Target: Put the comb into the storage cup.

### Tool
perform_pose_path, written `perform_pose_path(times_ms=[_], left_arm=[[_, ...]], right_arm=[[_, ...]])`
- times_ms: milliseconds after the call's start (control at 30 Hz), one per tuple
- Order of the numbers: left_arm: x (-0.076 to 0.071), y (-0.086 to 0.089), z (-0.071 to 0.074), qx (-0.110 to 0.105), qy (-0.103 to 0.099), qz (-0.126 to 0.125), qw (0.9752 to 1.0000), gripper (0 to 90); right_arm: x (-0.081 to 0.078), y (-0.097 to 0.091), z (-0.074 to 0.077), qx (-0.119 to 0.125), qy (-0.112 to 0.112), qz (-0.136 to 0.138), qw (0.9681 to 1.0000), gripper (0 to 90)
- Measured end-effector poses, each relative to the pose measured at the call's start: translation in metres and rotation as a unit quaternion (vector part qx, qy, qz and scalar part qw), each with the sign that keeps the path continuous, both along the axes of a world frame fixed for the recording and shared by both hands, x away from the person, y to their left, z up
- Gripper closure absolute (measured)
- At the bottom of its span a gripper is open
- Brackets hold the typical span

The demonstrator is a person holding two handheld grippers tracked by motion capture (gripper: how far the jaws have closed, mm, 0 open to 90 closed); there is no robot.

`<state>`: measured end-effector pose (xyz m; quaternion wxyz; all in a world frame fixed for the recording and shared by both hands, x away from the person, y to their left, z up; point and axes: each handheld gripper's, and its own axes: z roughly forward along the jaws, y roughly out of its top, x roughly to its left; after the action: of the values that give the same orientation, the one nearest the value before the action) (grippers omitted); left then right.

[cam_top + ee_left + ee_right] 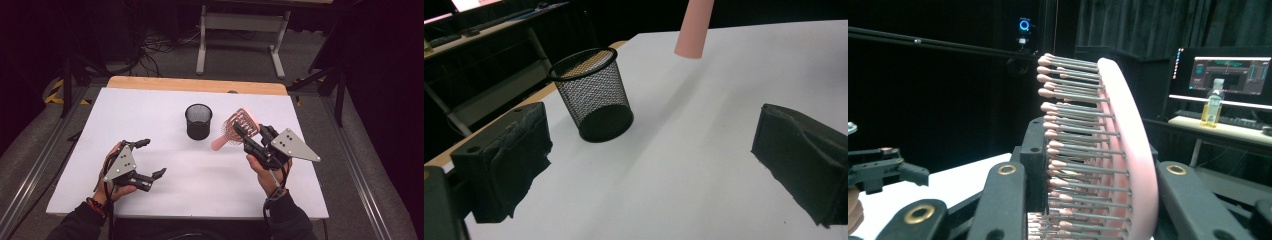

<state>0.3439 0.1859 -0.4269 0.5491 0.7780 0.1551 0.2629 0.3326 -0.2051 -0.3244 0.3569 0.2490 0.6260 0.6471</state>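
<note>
A pink hairbrush (234,127) hangs above the white table, held by its bristled head in my right gripper (247,134), which is shut on it. Its handle slopes down toward the left. In the right gripper view the brush head (1118,150) stands between the two jaws, bristles facing left. A black mesh cup (198,121) stands upright just left of the brush. My left gripper (151,159) rests low near the front left, open, nothing between its jaws. The left gripper view holds the cup (594,95) and the tip of the pink handle (694,30).
The white board (150,115) lies on a wooden table whose far edge (195,84) shows behind it. A grey table frame (240,35) and cables sit on the floor beyond. A monitor and a bottle (1213,102) stand on a far desk.
</note>
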Motion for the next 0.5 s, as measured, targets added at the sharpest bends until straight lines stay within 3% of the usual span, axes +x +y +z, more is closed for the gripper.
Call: perform_pose_path(times_ms=[267,500], left_arm=[[-0.006,0.014,-0.004,0.004,-0.007,0.015,0.9999,3.7],[-0.010,0.024,-0.006,0.001,-0.001,0.015,0.9999,3.1]], right_arm=[[0.005,-0.006,0.013,0.008,-0.012,-0.007,0.9999,63.4],[0.014,-0.001,0.024,0.008,-0.019,-0.005,0.9998,63.4]])
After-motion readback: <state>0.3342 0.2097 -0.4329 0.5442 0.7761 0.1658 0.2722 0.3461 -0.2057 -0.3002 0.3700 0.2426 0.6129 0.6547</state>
